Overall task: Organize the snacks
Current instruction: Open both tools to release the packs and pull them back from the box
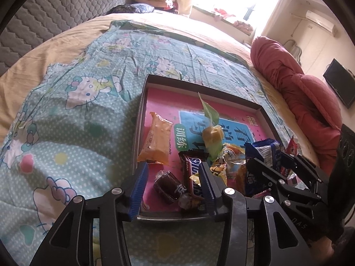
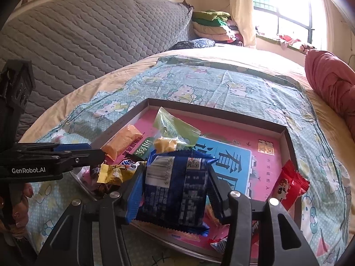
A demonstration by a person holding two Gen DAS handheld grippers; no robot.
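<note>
Right gripper jaws clamped on blue packet above tray; left gripper jaws parted, empty, straddling dark candy; risk of slipping from slack grip.

Daylight pours in from the window at the far side of the room, blown out to plain white in both views. It washes the far edge of the bed pale and leaves the near edge dimmer. Soft shadows fall on the patterned sheet. Both fisheye views bend straight lines and darken at the corners; focus is fairly sharp.
</note>
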